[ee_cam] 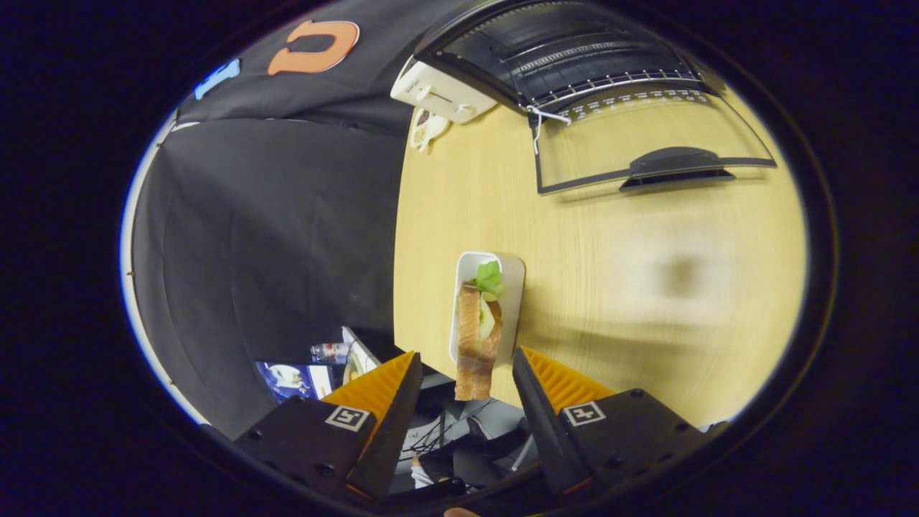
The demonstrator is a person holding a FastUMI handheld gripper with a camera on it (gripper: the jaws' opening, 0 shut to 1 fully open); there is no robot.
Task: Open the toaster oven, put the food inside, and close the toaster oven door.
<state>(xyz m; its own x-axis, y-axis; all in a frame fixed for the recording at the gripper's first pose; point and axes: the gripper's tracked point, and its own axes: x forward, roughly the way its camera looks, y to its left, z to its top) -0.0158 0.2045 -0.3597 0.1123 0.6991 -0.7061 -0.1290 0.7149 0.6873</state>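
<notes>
Fingers of my gripper [467,373] stand spread wide apart with nothing pressed between them, and I can see a gap on each side of the sandwich [477,337] that sits just ahead of them. I read the sandwich as toasted bread slices with green lettuce poking out at its far end; its near end hangs over the table edge toward the fingers, though I cannot tell from here whether either finger touches it. It lies lengthwise in a narrow white tray [511,283], which rests on the pale wooden table [646,287] close to that table's near edge. Beside the one finger and below the table edge I make out some clutter and cables, too small to name. Beyond the tray a stretch of bare tabletop runs on, blurred in places. At the far end stands the toaster oven [574,57], its glass door [646,136] dropped fully open and lying flat toward me, dark handle at the door's near edge, wire rack showing inside the cavity.
</notes>
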